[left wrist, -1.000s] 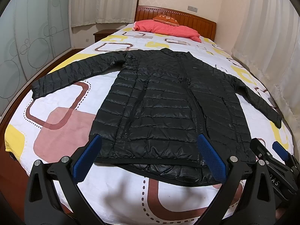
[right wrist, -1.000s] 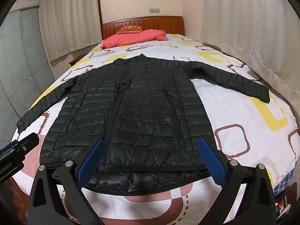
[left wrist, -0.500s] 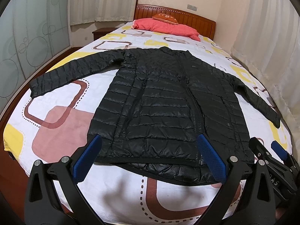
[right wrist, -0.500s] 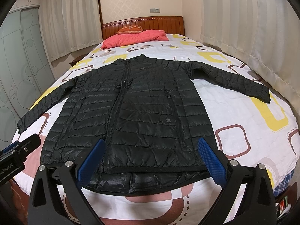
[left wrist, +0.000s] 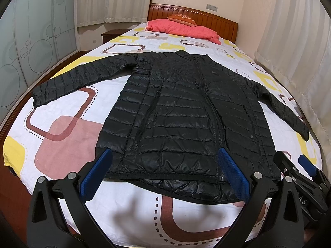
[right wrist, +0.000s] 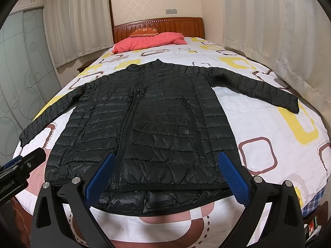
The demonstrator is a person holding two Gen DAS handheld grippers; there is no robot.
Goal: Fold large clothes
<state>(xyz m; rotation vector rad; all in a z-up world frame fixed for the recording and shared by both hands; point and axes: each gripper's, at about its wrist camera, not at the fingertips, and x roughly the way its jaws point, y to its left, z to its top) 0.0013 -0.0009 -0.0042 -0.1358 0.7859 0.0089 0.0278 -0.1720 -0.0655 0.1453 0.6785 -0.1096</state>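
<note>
Black quilted jacket (left wrist: 186, 119) lies front-up and zipped on the bed (left wrist: 68, 150), collar toward the headboard (right wrist: 159, 28), hem at the foot edge. Both sleeves are spread out toward the side edges, so the garment is flat and every fold line is exposed; nothing is folded yet. The back panel's hem shows just below the front hem, slightly uneven.

Left hand-held gripper (left wrist: 165, 171): jaws wide apart, holding nothing, poised above the hem near the foot edge, over the jacket's left half. Right hand-held gripper (right wrist: 165, 172): likewise spread wide and empty, over the hem's right half. Both sit apart from the fabric.

Judgement: start position. Grippers flank the hem, probably to pick sleeve or hem corners first. Slippery shell fabric may slide when pinched.

Pink pillow (right wrist: 149, 41) at the head end, well clear.
</note>
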